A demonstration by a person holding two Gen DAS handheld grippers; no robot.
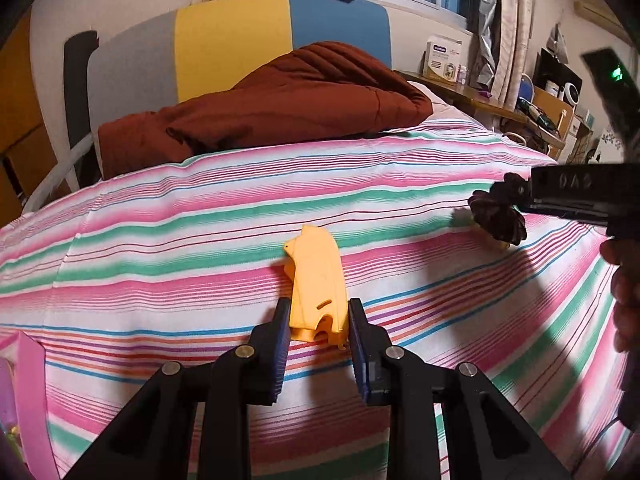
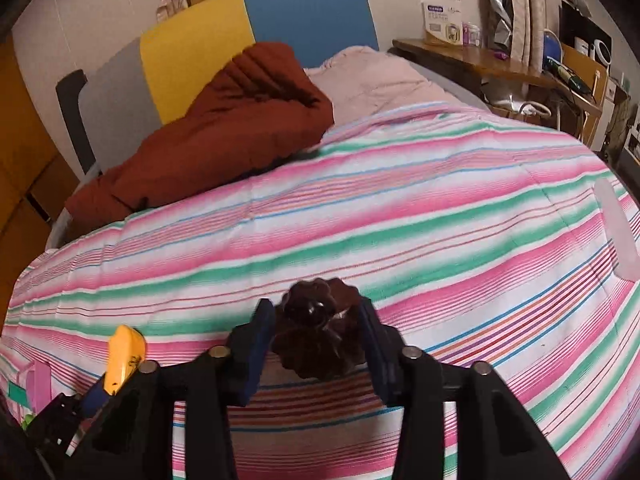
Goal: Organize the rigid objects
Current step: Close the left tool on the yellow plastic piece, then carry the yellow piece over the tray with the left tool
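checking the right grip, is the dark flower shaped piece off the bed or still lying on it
Off the bed, it seems: the right gripper is shut on the dark flower-shaped piece, which the left wrist view shows above the striped sheet, its shadow cast below.

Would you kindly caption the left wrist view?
Left gripper straddles yellow plastic part on striped bedspread.

On the bedspread (image 1: 200, 216), the plastic piece (image 1: 318, 284) lies left of the fluted mould (image 1: 498, 216)

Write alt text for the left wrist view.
The left gripper clamps a yellow plastic piece above a pink, green and white striped bedspread. At the right edge, the right gripper holds a dark brown flower-shaped object; a rust-brown quilt lies behind.
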